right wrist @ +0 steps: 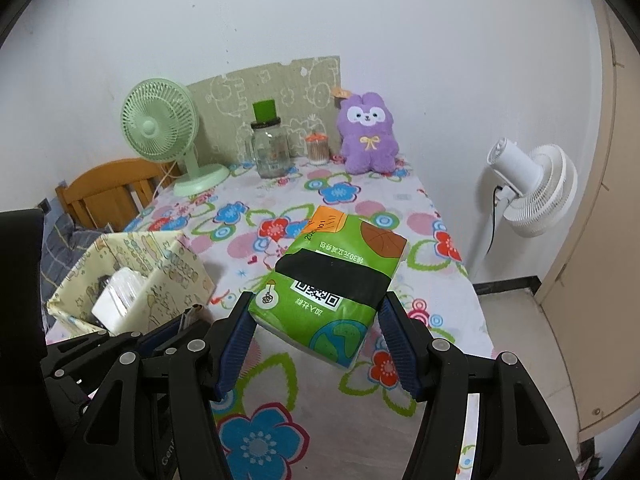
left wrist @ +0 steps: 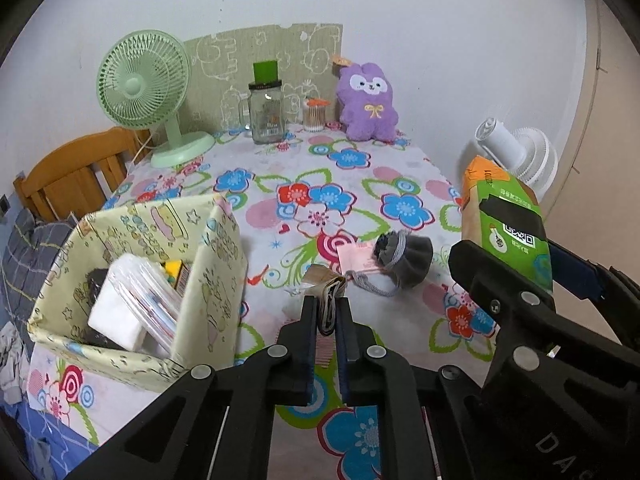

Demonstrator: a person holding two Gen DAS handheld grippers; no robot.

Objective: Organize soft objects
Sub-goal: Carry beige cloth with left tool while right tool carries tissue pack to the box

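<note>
My left gripper [left wrist: 329, 310] is shut on a small folded brown-and-grey bundle [left wrist: 330, 300], held just above the flowered tablecloth [left wrist: 304, 184]. A yellow fabric basket [left wrist: 218, 264] stands to its left, with a white tissue pack [left wrist: 120, 312] and other items inside. My right gripper [right wrist: 318, 300] is shut on a green tissue pack [right wrist: 340, 276], lifted off the table; that pack also shows in the left wrist view as the green tissue pack [left wrist: 508, 232]. A grey drawstring pouch [left wrist: 408, 260] lies on a pink card [left wrist: 356, 260]. A purple plush [left wrist: 368, 104] sits at the back.
At the back stand a green desk fan [left wrist: 148, 92], a glass jar [left wrist: 266, 114] and a cotton swab tub [left wrist: 315, 114]. A wooden chair [left wrist: 76, 176] is at the table's left. Off the right edge stands a white floor fan [right wrist: 528, 188].
</note>
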